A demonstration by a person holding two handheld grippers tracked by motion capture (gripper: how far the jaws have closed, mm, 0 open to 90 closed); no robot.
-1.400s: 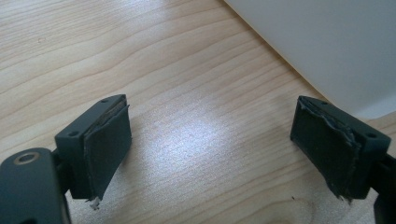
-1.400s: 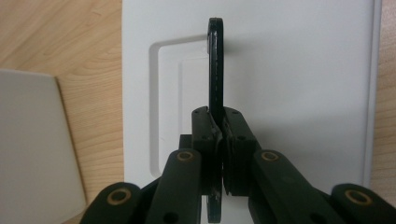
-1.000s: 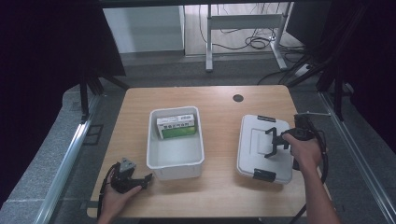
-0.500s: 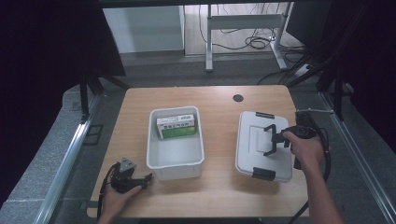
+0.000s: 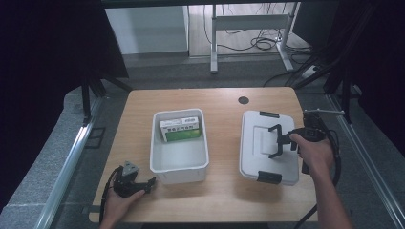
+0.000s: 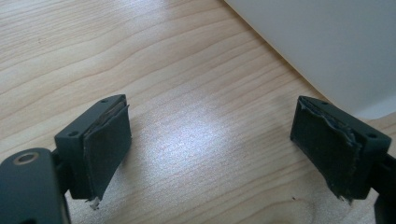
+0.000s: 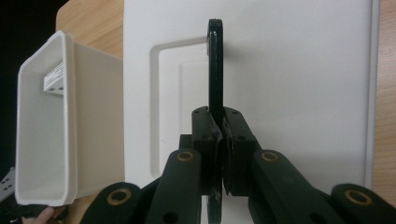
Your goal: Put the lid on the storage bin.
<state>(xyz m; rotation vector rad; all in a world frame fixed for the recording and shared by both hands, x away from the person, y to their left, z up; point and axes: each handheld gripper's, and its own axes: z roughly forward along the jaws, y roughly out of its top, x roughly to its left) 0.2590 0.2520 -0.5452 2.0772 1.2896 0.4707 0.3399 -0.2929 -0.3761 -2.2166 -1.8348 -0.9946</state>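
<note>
On the tabletop, right gripper fingers clamp the lid handle; left gripper fingers gape, idle; next likely lifting the lid onto the bin.

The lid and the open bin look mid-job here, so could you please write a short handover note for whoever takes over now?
Right gripper: shut on the lid's black handle; the lid lies flat on the table.
Left gripper: open, holding nothing, low beside the bin's near left corner.
Open white bin: holds a green-and-white box at its far end.
Done: handle gripped.
Left: probably lift the lid onto the bin.
</note>
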